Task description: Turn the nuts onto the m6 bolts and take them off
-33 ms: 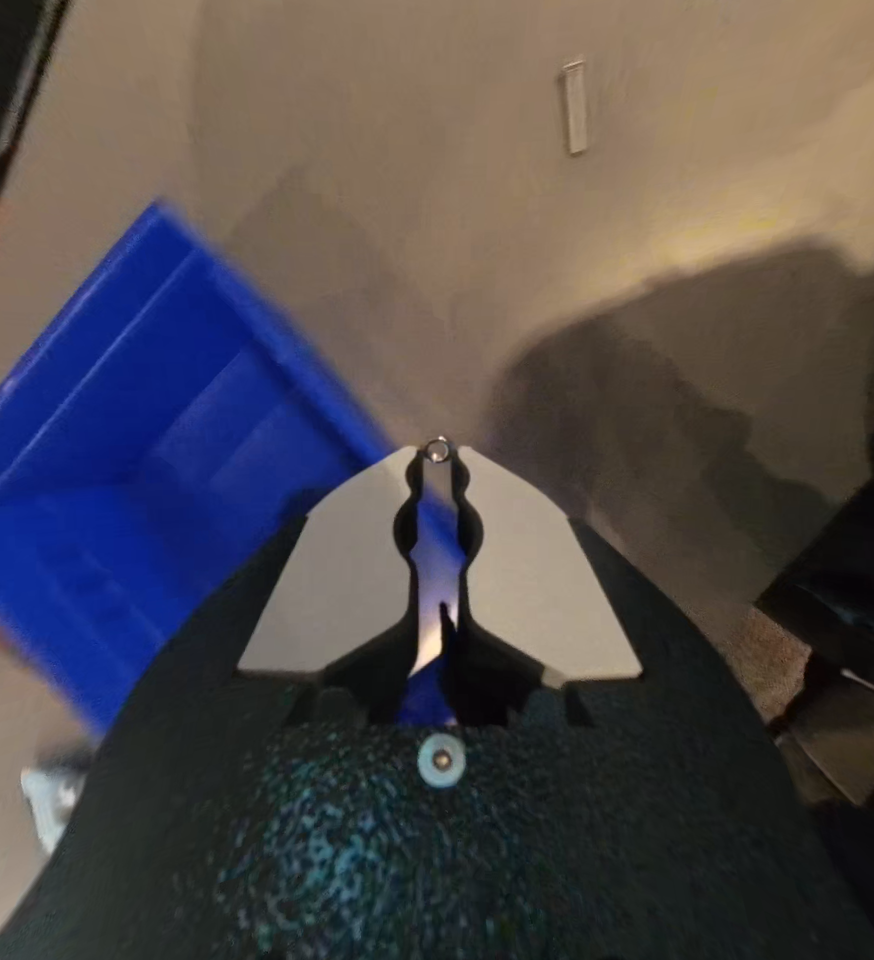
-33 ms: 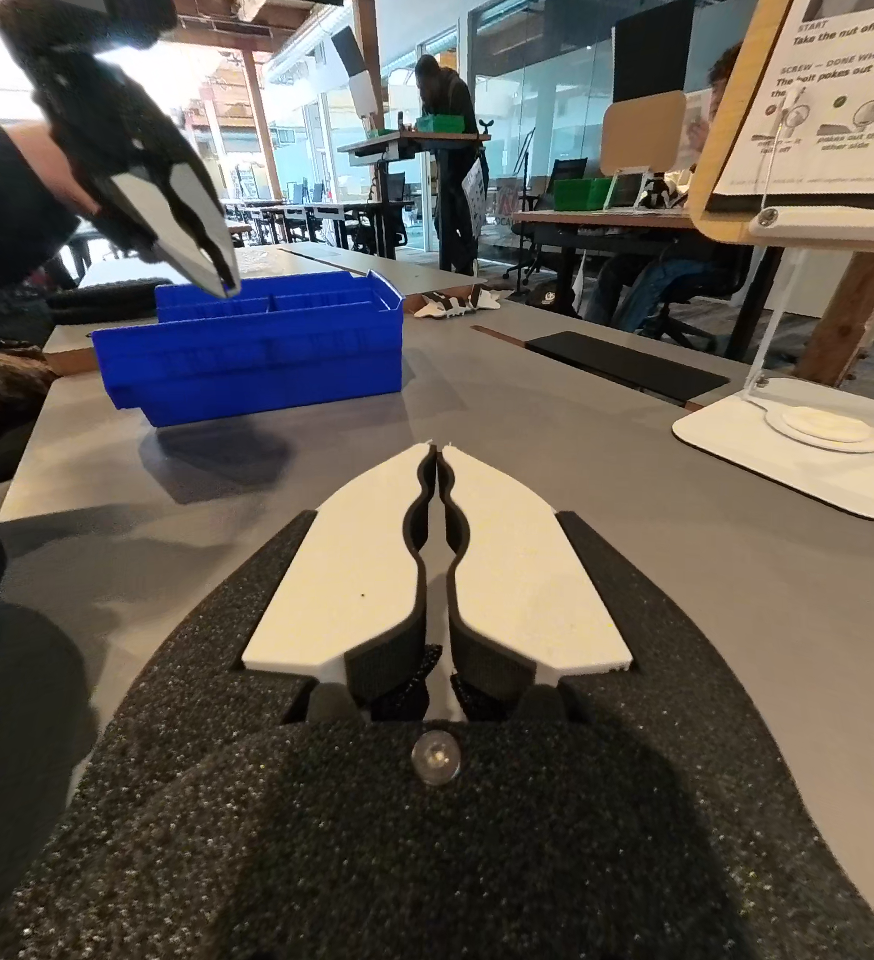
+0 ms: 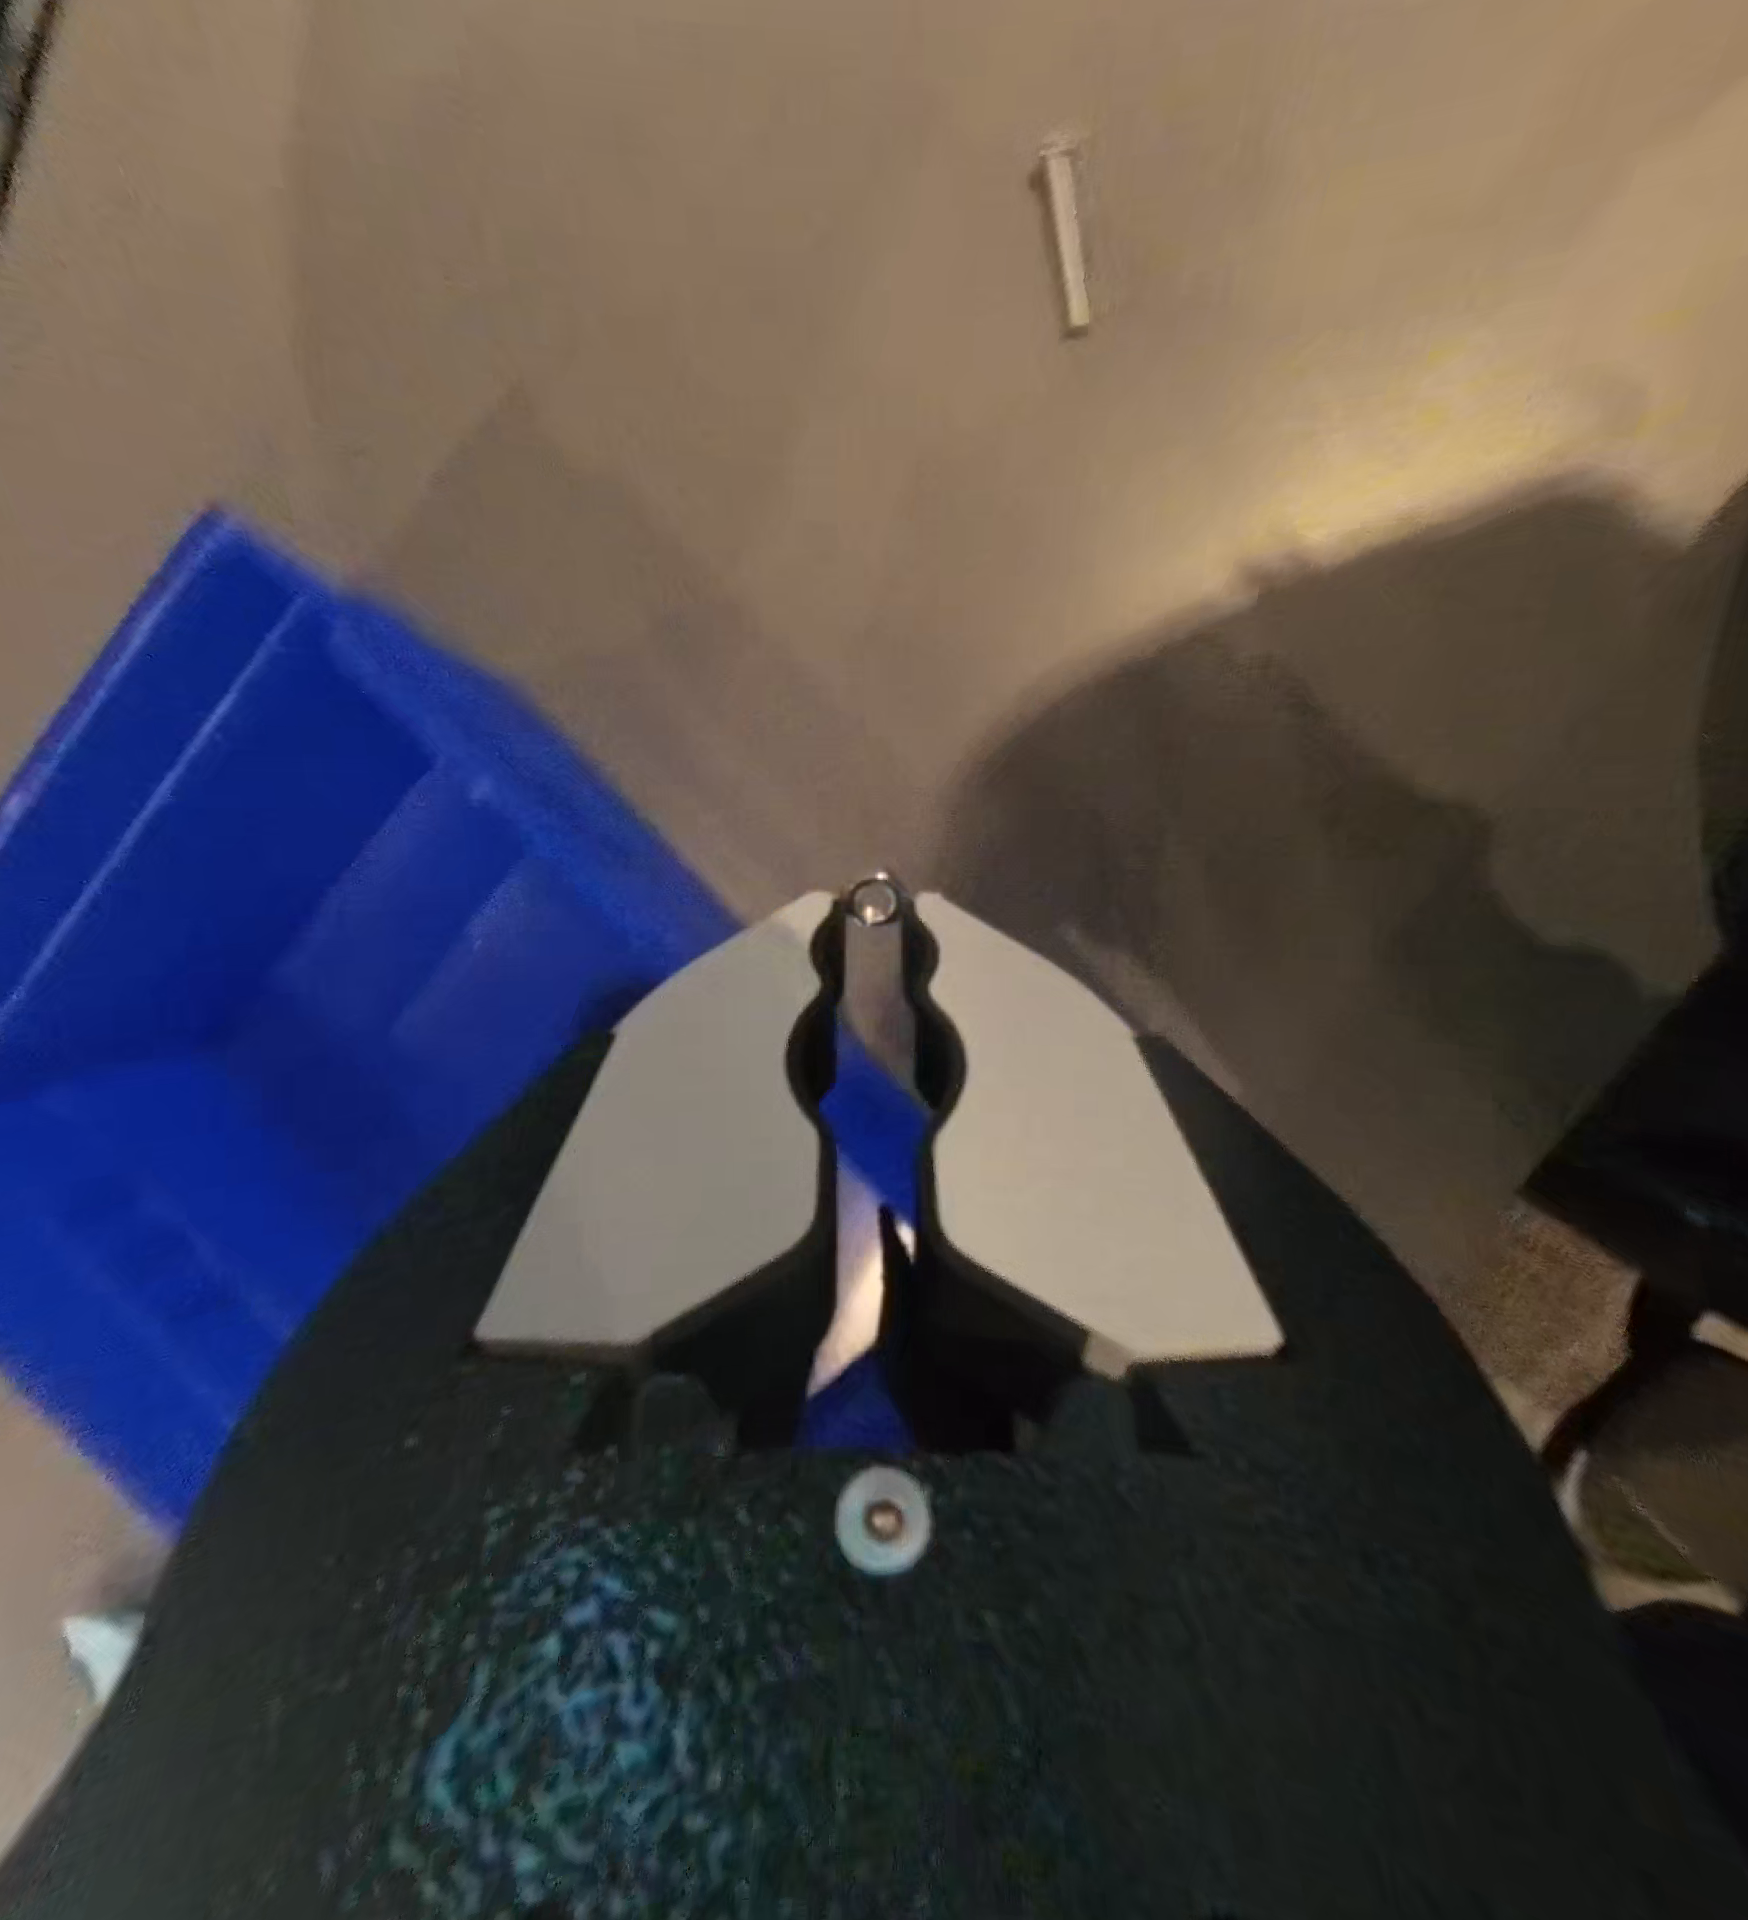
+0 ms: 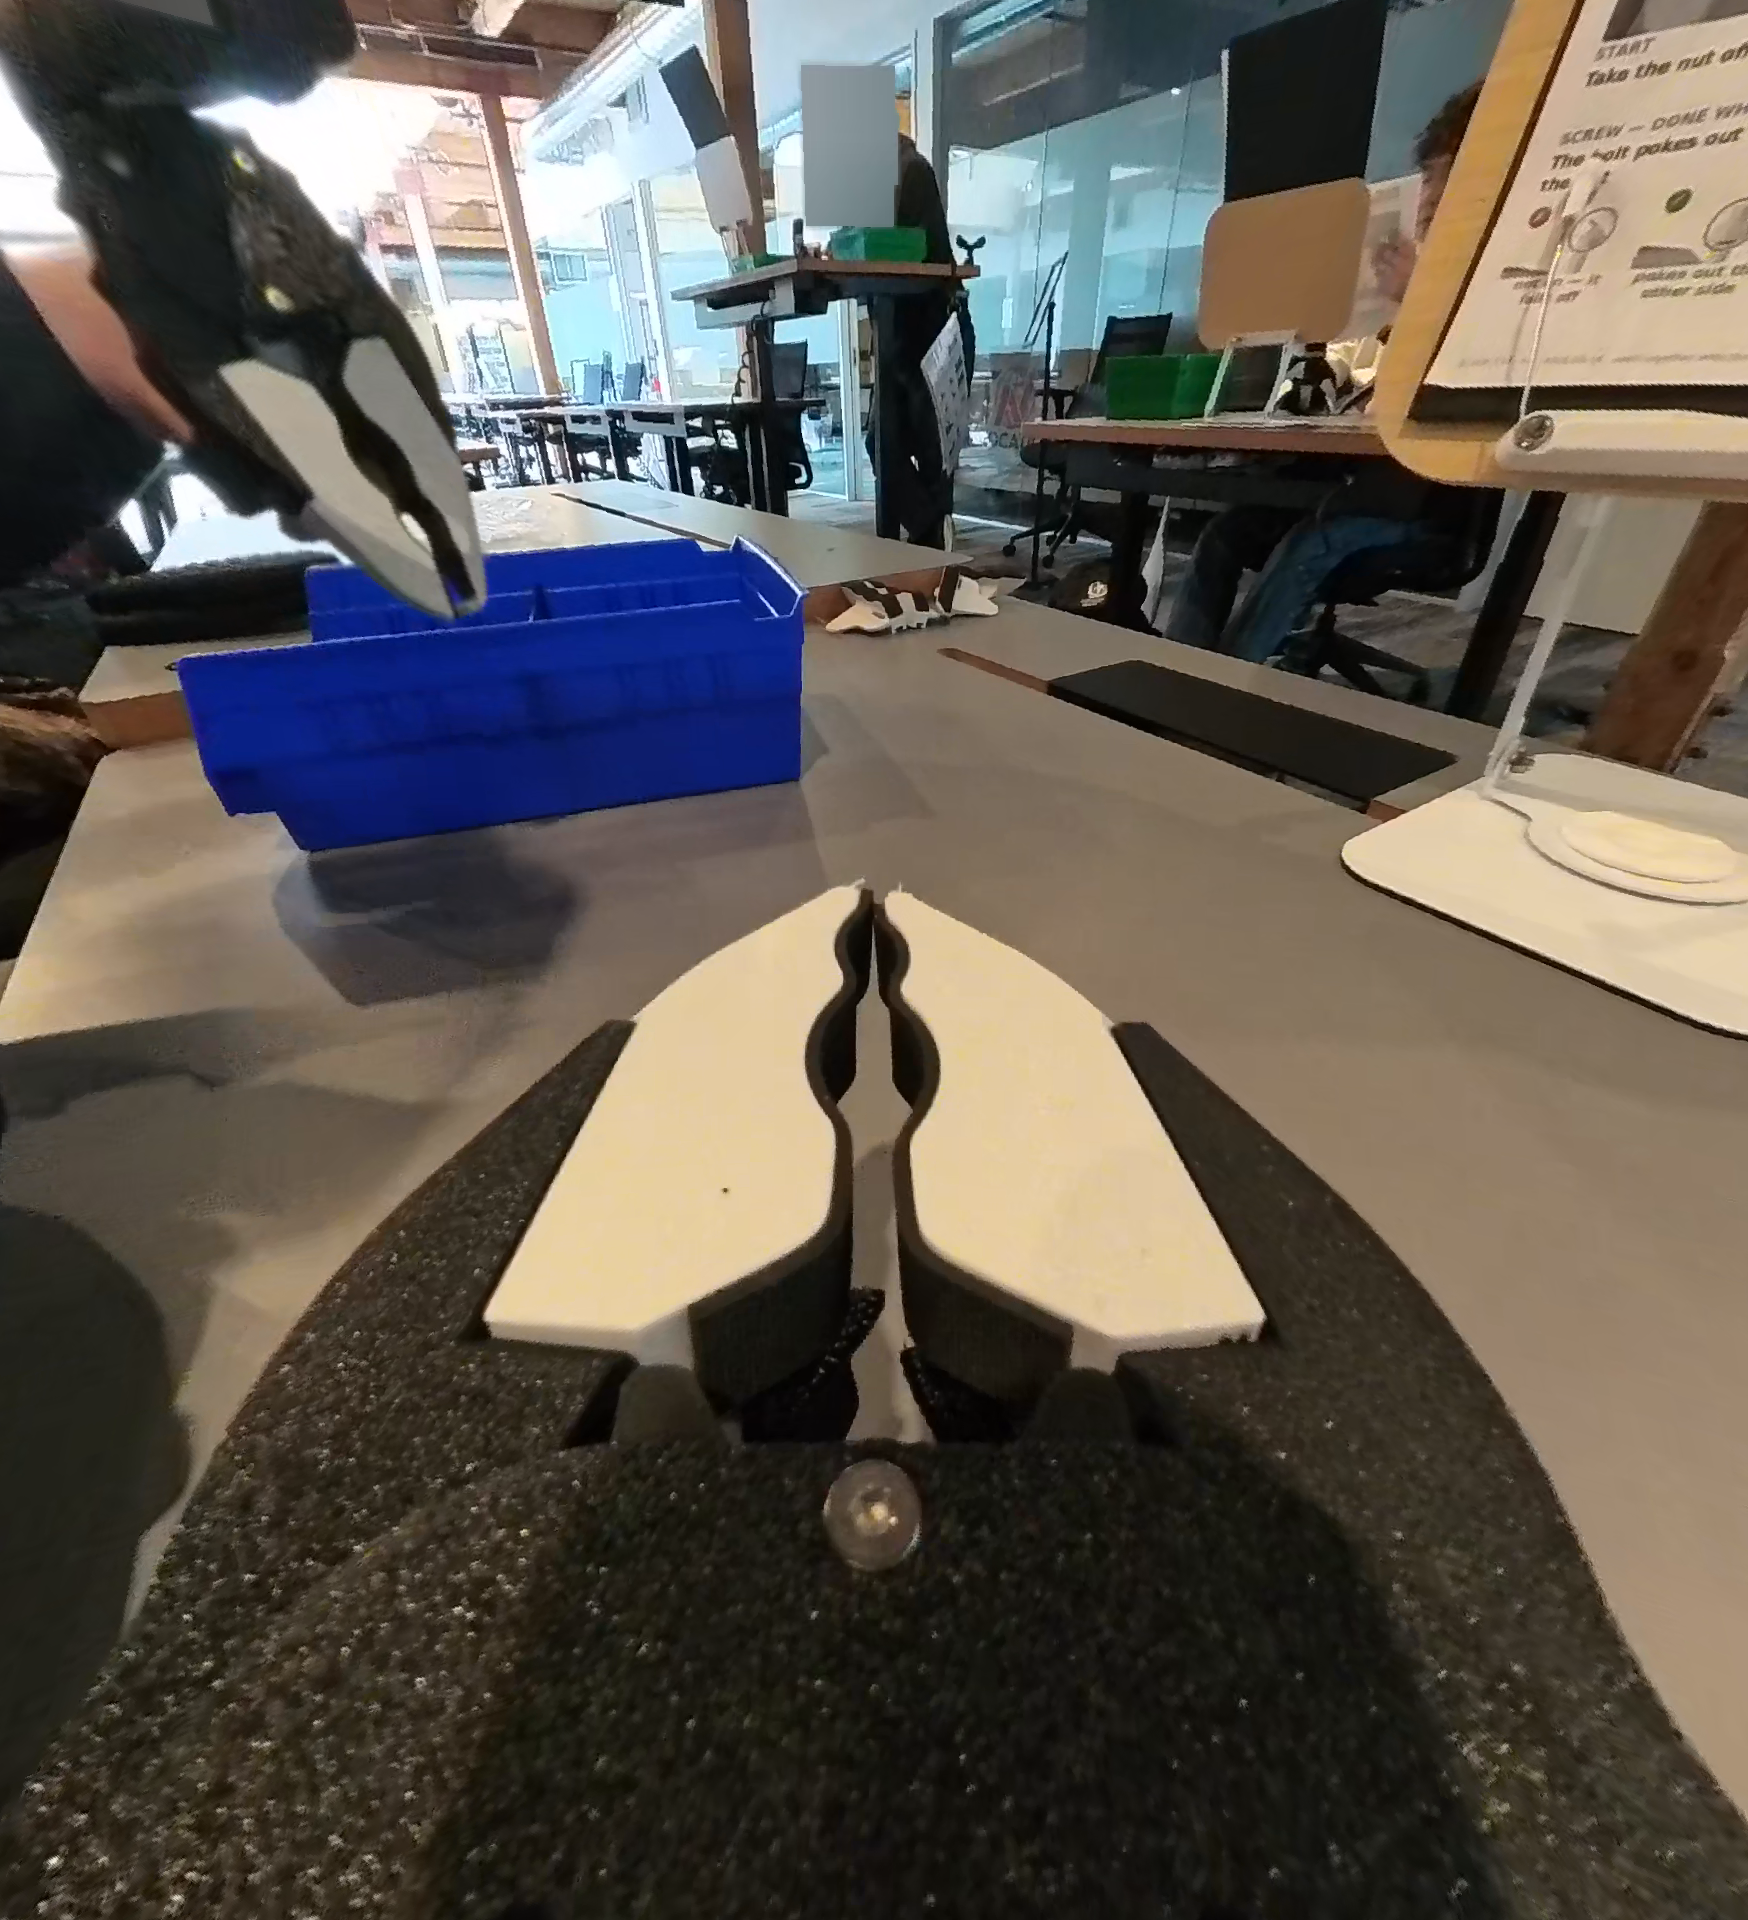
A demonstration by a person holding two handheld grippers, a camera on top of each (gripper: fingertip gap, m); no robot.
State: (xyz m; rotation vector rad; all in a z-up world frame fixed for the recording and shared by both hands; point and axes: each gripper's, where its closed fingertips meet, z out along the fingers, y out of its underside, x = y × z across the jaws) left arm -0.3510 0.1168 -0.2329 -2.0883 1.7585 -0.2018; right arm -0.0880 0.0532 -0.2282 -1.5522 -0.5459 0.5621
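Observation:
My left gripper (image 3: 872,904) is shut on a small silver nut (image 3: 872,900) pinched at its very fingertips. It hangs above the near edge of a blue divided bin (image 3: 226,935). A pale bolt (image 3: 1065,244) lies alone on the grey table (image 3: 745,416), well beyond the fingertips. In the right wrist view the left gripper (image 4: 459,601) hovers over the blue bin (image 4: 537,707) at upper left, held by a hand in a dark sleeve. My right gripper (image 4: 875,891) is shut and empty, low over the grey table (image 4: 1057,831). The bolt does not show in this view.
A white stand base (image 4: 1576,914) and a wooden board with an instruction sheet (image 4: 1628,208) stand at the right. A black mat (image 4: 1244,727) lies behind. A spare gripper part (image 4: 911,603) lies past the bin. People work at desks far back. Spacing between my two grippers at the tips: around 30 cm. About 15 cm separates my right fingertips from the pale bolt (image 3: 1065,244).
The left wrist view has shifted a little: the bin now sits lower and the bolt a bit further left. The nut stays pinched. The right gripper has not moved.

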